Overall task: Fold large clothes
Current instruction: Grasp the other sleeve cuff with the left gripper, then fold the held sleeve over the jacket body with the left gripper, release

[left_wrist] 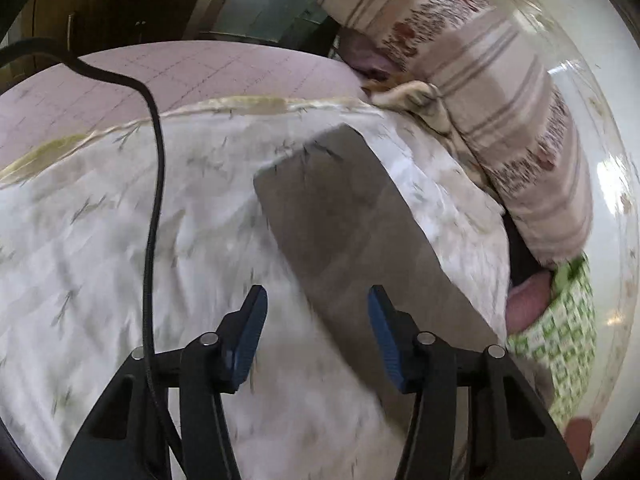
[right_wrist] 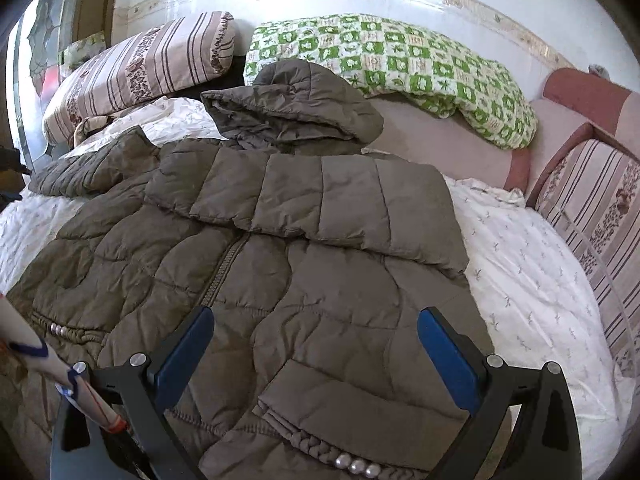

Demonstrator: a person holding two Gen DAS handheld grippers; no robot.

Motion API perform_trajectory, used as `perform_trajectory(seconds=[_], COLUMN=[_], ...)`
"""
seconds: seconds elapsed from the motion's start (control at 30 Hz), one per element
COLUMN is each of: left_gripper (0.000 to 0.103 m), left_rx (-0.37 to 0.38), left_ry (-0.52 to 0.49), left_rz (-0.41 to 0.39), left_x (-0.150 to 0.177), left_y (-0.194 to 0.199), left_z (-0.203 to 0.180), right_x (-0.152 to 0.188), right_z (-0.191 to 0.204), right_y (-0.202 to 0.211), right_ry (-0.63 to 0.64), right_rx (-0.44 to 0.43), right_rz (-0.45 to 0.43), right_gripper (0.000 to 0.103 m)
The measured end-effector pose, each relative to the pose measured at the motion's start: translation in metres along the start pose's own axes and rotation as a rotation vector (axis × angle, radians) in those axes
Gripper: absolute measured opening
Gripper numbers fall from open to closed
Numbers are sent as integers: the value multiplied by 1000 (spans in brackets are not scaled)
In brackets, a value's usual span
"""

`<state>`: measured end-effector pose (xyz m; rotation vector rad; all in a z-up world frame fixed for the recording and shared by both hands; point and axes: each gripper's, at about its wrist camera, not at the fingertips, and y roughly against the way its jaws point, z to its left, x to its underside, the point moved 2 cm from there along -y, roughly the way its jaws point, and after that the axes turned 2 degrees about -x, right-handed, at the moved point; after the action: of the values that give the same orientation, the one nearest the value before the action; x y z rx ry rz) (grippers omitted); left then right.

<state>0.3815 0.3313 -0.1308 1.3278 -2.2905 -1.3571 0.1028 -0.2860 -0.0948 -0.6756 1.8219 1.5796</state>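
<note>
Bed cover (right_wrist: 532,280): a white quilt with a small sprig print is spread over the bed; a pale gold trim is seen along its far edge in the left wrist view, with a pink checked sheet (left_wrist: 160,68) beyond it.
Jacket (right_wrist: 280,248): a brown quilted hooded jacket is laid flat on the white quilt, taking up most of the right wrist view. The hood (right_wrist: 304,100) is turned toward the pillows, and one sleeve (right_wrist: 92,168) is stretched out to the left. A zip line is seen down the middle, and pearl-like beads (right_wrist: 356,466) are set along a gathered band at the near hem.
Sleeve end in left wrist view (left_wrist: 352,224): a blurred brown panel of the jacket is seen lying on the quilt, its near edge passing between the blue pads.
Pillows: a striped beige pillow (right_wrist: 136,72) and a green-and-white checked one (right_wrist: 400,68) are propped by the wall; a second striped cushion (right_wrist: 592,216) is placed at the right.
Right gripper (right_wrist: 316,360): held just over the lower front of the jacket, jaws spread wide, nothing pinched.
Left gripper (left_wrist: 318,340): held over the quilt, jaws parted, with brown fabric between them; whether the pads press on it cannot be told through the blur.
Cable (left_wrist: 154,208): a black lead is draped across the left wrist view.
</note>
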Motion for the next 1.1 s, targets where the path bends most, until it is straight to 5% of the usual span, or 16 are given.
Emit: perform_trajectory(seconds=[0.23,0.33,0.6,0.8,0.97,1.1], left_gripper=[49,12,11,12,13,13], left_rx=[-5,-9,72,200,325,426], left_ry=[-6,-46,-240,-477,-692,-845], left_rz=[-88,-98,-221,-247,-224,-126], left_x=[-17,-17,8,74,174,277], left_y=[-35,-36,41,130,186,194], left_z=[-9,-18,-91,-201,-299,-361], right_x=[-3,-4,-12,-19,-17,-13], right_z=[-3,-4,-29,-59,-87,-113], right_y=[-10,-11,5,21,29,40], right_ry=[-34,-47,-131,-205,-284,-348], right_rx=[-33,-43,-39,-11,-6,18], right_rz=[14,10,-48,-94,-111,-133], right_gripper=[103,103,103,103,103,103])
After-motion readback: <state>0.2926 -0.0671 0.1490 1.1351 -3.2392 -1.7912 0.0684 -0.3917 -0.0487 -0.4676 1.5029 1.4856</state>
